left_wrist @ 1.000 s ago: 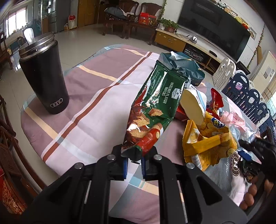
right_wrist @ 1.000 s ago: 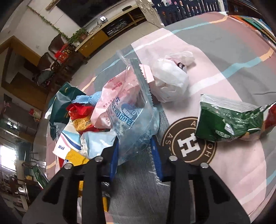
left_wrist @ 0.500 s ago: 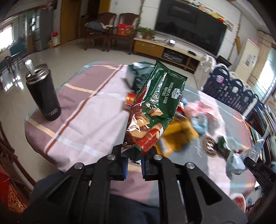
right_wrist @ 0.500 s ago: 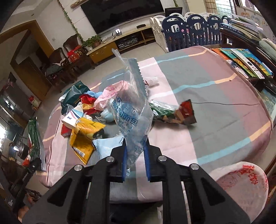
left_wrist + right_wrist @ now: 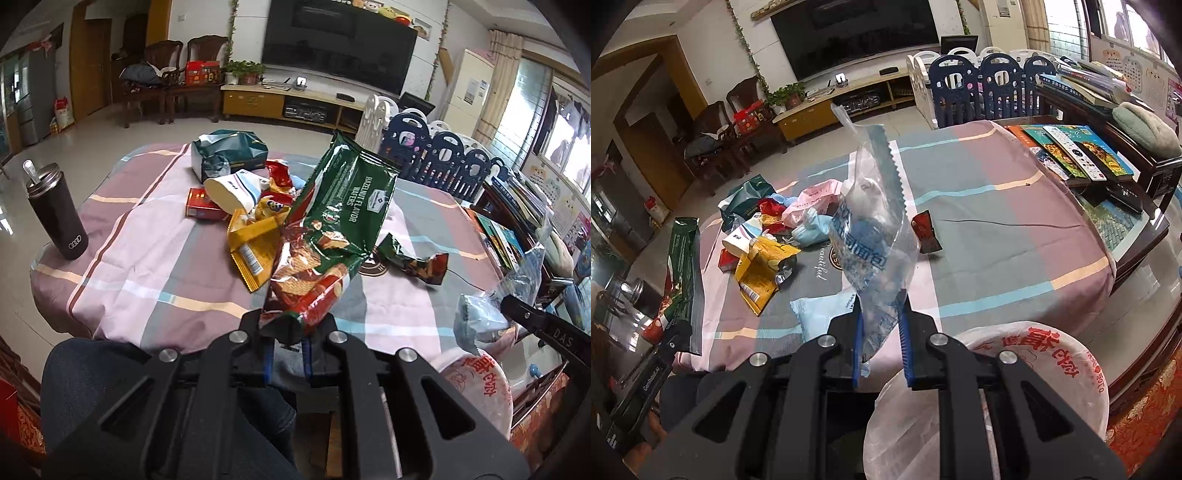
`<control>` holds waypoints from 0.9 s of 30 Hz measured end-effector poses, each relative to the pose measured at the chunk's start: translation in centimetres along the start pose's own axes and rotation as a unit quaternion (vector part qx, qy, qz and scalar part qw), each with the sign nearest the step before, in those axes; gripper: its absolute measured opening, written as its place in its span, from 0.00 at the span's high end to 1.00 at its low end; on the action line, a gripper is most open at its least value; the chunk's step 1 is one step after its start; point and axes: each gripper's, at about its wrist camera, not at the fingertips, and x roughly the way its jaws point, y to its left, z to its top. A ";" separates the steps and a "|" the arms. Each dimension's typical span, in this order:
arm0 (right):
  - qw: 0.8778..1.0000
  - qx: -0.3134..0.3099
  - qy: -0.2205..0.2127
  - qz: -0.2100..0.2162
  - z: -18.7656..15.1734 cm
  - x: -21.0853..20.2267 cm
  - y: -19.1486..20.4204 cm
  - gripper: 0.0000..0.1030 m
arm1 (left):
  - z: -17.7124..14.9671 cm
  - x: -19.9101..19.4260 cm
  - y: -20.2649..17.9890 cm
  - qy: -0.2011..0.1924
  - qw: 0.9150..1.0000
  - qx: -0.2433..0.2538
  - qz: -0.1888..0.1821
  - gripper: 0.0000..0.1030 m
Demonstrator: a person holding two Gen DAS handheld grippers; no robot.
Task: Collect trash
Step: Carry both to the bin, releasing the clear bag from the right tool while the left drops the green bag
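Left gripper angled downward, fingers pinched tight on end of wafer bag, which stands up from them. Right gripper also angled down, blue-padded fingers clamped on bottom of clear bag. Person's dark-trousered leg below left gripper.

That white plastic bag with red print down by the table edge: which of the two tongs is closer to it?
Right. The right tongs, holding a clear blue-printed wrapper, hang directly above the white plastic bag with red print. The left tongs, gripping a green wafer packet, sit off to its side.
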 end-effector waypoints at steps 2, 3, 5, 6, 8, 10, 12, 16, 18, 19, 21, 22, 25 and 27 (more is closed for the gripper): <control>1.000 0.000 0.002 0.003 -0.3 -0.5 -0.2 0.83 | -0.1 -0.4 -0.3 0.000 1.000 0.002 -0.002 0.88; 1.000 -0.002 0.003 0.003 -0.4 -0.7 -0.4 0.83 | -0.2 -0.6 -0.4 0.000 1.000 0.003 -0.003 0.88; 1.000 -0.011 0.003 -0.002 -0.7 -1.2 -0.6 0.83 | -0.4 -0.8 -0.5 0.001 1.000 0.004 -0.005 0.88; 1.000 -0.014 0.003 -0.006 -1.0 -1.5 -0.8 0.83 | -0.5 -0.9 -0.6 0.001 1.000 0.005 -0.006 0.88; 1.000 -0.017 0.007 -0.018 -1.7 -2.0 -1.8 0.83 | -0.6 -1.0 -0.7 0.003 1.000 0.007 -0.010 0.88; 0.999 -0.018 0.019 -0.035 -2.8 -2.1 -2.9 0.83 | -0.8 -1.1 -1.0 0.005 1.000 0.008 -0.016 0.88; 0.998 -0.015 0.036 -0.057 -4.0 -1.7 -4.4 0.83 | -0.9 -1.3 -1.3 0.006 1.000 0.009 -0.021 0.88; 0.989 -0.003 0.106 -0.105 -7.4 0.3 -7.3 0.83 | -1.2 -1.7 -2.3 0.008 0.999 0.018 -0.036 0.88; 0.981 0.001 0.143 -0.127 -9.0 1.6 -8.3 0.81 | -1.4 -1.7 -3.0 0.013 0.999 0.025 -0.046 0.88; 0.976 0.007 0.170 -0.132 -9.9 2.3 -9.0 0.73 | -1.5 -1.7 -3.4 0.017 0.998 0.029 -0.051 0.88; 0.967 0.014 0.220 -0.131 -11.3 3.6 -9.8 0.52 | -1.9 -1.6 -4.1 0.024 0.997 0.039 -0.059 0.88; 0.963 0.012 0.235 -0.130 -11.7 4.0 -10.0 0.42 | -2.0 -1.5 -4.5 0.029 0.997 0.045 -0.064 0.88; 0.968 0.007 0.199 -0.155 -11.1 2.6 -10.3 0.31 | -2.6 -1.2 -5.5 0.041 0.994 0.061 -0.076 0.88; 0.974 0.022 0.152 -0.164 -9.8 0.8 -10.8 0.28 | -2.9 -0.8 -6.4 0.051 0.992 0.078 -0.089 0.88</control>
